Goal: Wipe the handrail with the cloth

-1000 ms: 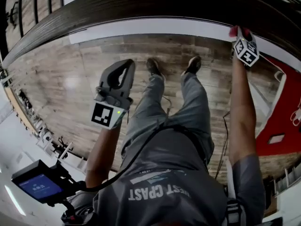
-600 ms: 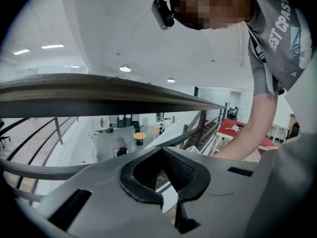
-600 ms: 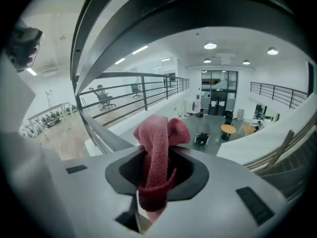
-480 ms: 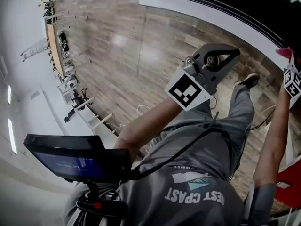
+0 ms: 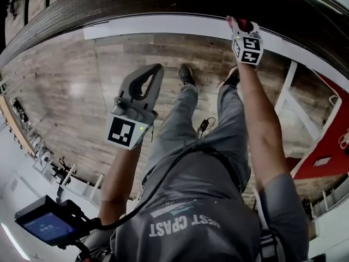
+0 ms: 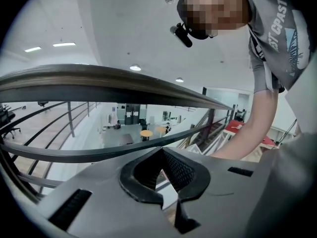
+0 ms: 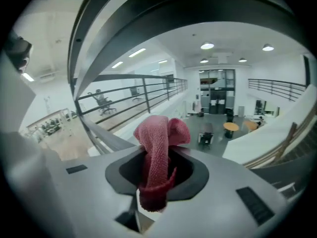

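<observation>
The dark wooden handrail (image 5: 163, 4) curves across the top of the head view. My right gripper (image 5: 243, 27) is held up against its underside edge, shut on a red cloth (image 5: 240, 23). In the right gripper view the cloth (image 7: 159, 148) sticks up in a folded wad between the jaws, with the handrail (image 7: 198, 9) arching close above. My left gripper (image 5: 154, 70) hangs lower over the floor, apart from the rail, shut with nothing in it. In the left gripper view the jaws (image 6: 161, 155) meet, and the handrail (image 6: 99, 83) crosses above them.
Below the handrail run thinner metal rails (image 6: 74, 152) and a white base strip (image 5: 163, 27). The person's legs stand on a wood-plank floor (image 5: 71, 102). A red and white structure (image 5: 327, 130) is at the right. A small screen (image 5: 46, 222) sits at the lower left.
The head view swung left and came back. My right gripper with the cloth now sits further left along the handrail than a second ago. The left gripper is in about the same place.
</observation>
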Tool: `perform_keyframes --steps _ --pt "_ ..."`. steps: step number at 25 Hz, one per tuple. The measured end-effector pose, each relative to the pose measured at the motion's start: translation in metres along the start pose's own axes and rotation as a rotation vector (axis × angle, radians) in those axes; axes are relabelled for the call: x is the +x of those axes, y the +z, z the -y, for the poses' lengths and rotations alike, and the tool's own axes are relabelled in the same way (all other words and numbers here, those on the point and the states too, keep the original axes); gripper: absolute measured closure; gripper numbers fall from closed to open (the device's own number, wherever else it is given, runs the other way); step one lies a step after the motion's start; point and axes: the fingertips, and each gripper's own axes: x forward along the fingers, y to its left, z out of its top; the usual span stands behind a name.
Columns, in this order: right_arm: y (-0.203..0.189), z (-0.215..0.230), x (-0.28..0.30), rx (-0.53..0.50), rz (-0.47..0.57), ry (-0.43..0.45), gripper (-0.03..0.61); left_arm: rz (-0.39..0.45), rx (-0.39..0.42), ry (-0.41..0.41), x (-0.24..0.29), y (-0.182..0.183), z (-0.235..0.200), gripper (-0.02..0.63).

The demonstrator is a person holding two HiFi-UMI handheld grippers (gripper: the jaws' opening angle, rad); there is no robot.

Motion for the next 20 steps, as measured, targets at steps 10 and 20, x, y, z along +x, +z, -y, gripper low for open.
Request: perform_keyframes --steps 10,20 --pt "-0.030 0.101 -0.058 0.123 -0.028 -0.341 0.497 0.052 -0.002 0.038 -0.053 -0.020 -0.043 0.607" --pt "-0.001 -0.139 0.079 0.031 -0.047 0.086 0.497 0.049 -0.008 0.022 -0.060 -0.039 -0.099 0.607"
